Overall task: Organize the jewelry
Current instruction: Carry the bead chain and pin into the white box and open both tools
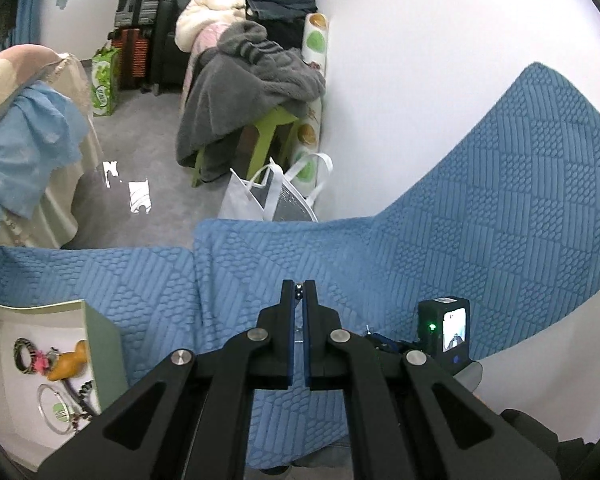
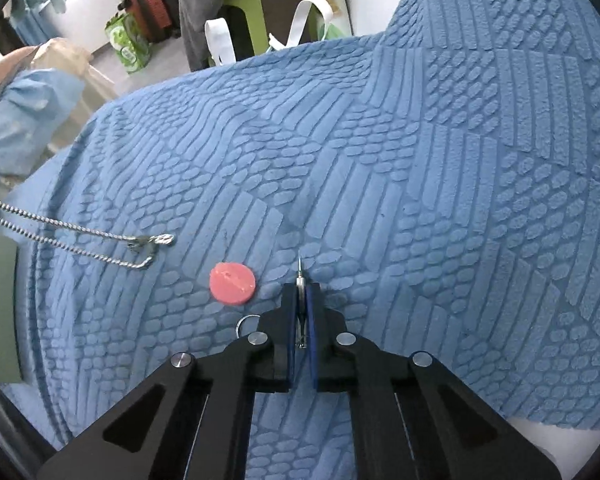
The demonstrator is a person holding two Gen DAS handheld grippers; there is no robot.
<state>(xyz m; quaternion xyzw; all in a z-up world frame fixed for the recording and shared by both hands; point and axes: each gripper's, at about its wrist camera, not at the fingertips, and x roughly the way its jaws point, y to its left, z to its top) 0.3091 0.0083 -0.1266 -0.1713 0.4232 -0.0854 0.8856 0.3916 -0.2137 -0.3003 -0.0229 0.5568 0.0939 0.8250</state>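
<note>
My left gripper (image 1: 299,286) is shut, with a small beaded bit (image 1: 299,293) pinched at its tips; it looks like links of the silver chain. In the right wrist view that silver chain (image 2: 80,236) runs in two strands from the left edge out over the blue quilt (image 2: 420,200), ending in a clasp (image 2: 158,241). My right gripper (image 2: 301,286) is shut on a thin silver pin (image 2: 299,270) whose tip sticks out past the fingers, close over the quilt. A pink disc (image 2: 233,283) and a small silver ring (image 2: 245,323) lie just left of it.
An open pale green box (image 1: 104,344) at the lower left holds bangles, a pink piece and an orange object. The right hand's camera unit (image 1: 444,332) sits low on the right. Beyond the quilt's edge are a white tote bag (image 1: 268,196), a green stool under clothes (image 1: 268,120) and suitcases.
</note>
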